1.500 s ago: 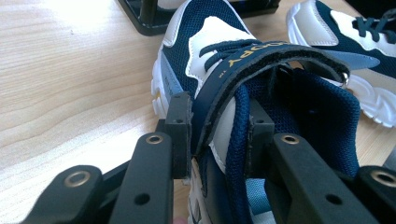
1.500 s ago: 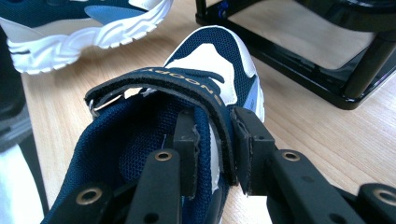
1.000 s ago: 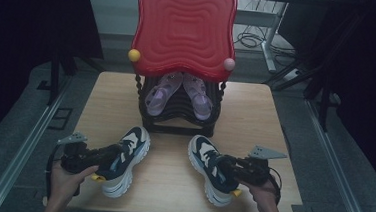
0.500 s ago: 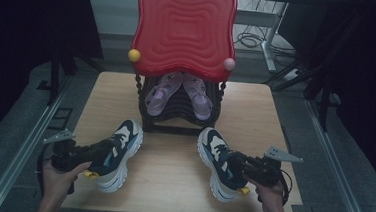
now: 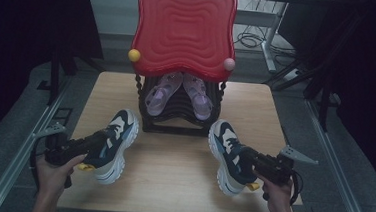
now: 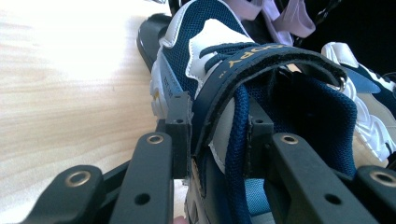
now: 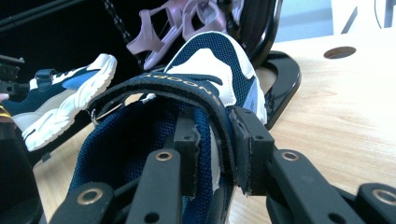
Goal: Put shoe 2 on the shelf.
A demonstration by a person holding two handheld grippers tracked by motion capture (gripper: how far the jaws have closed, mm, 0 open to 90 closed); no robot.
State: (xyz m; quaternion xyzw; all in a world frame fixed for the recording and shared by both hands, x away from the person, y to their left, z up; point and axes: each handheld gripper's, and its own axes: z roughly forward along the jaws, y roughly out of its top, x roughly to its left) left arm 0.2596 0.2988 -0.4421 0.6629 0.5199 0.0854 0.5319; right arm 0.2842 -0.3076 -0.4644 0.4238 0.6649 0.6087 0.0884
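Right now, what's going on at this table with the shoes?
A person holds a gripper in each hand, each clamped on a navy and white sneaker. The left gripper grips the left sneaker by its collar and strap; the right gripper does the same with the right sneaker. Both sneakers sit on the wooden table, in front of a black shoe rack holding purple sandals.
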